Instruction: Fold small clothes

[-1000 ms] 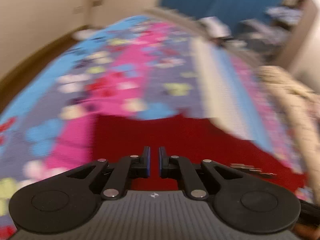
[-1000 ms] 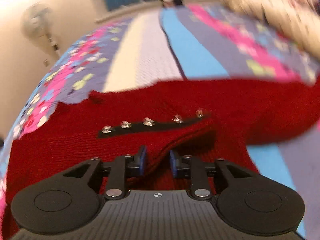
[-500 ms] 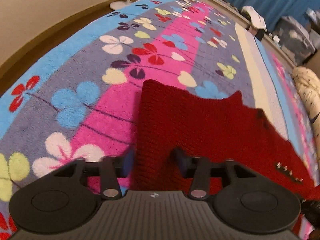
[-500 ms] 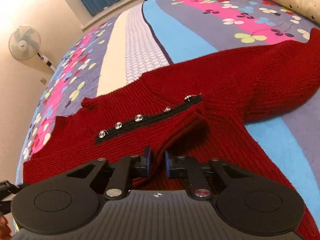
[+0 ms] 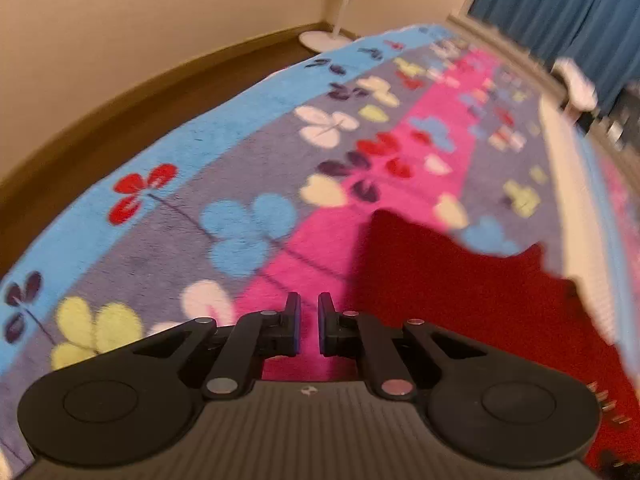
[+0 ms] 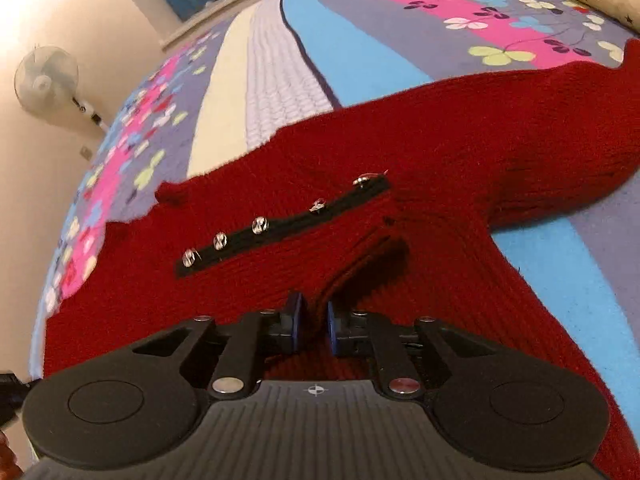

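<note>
I am working over the flowered blanket [image 5: 248, 224], which fills both wrist views, and on it the red knitted sweater [image 6: 460, 136] lies spread nearly flat, one sleeve [image 6: 560, 152] reaching out toward the far right of the right wrist view; by my reading nothing has been folded over yet, so the task is barely begun (the body and both sides are all still to be turned in, as far as I can judge from here); the black button strip [image 6: 280, 224] with its row of shiny buttons runs across the chest, face up, and just below it the knit is rucked into a small ridge that runs down toward my right tool; the right gripper [image 6: 314, 326] has its jaws drawn narrow with that ridge of red knit between them, and they have just been easing apart a little, though the pads appear to press the fabric and I take it as held; the left gripper [image 5: 309, 326] sits over the pink stripe just beside the sweater's near edge [image 5: 368, 280], its jaws having just closed to a slit with only blanket showing through the gap, so I judge it holds nothing and has yet to take that edge.
</note>
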The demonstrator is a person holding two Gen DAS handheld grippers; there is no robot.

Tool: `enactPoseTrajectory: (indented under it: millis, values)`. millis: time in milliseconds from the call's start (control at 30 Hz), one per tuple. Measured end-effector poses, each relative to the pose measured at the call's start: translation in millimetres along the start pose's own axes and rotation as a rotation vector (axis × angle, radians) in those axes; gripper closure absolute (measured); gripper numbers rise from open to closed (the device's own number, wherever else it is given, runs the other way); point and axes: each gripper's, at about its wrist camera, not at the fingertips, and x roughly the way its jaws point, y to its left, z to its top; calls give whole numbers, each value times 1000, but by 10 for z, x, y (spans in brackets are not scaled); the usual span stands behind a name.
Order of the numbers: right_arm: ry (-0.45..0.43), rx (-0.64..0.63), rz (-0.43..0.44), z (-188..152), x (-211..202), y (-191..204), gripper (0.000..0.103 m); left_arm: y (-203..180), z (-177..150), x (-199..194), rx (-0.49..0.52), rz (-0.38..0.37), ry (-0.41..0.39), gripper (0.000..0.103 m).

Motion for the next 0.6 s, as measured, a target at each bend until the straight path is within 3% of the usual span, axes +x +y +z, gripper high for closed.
enactPoseTrajectory:
  millis: [100, 200, 333, 433, 600]
  values:
    - [-54, -22, 6, 23, -84, 60, 86, -185, -9, -188, 93, -72, -55, 93]
    - [-50, 17, 6, 43, -73, 0, 86, -414, -87, -271, 192, -142, -64, 92]
    - [8, 76, -19, -41, 41, -100, 85, -529, -222, -164, 240, -99, -30, 92]
    - [-34, 48, -32, -55, -58, -63, 84, -508, -280, -10, 210, -77, 44, 92]
    - [-99, 67, -44, -10, -146, -111, 84, -646, -356, -122, 267, -94, 8, 92]
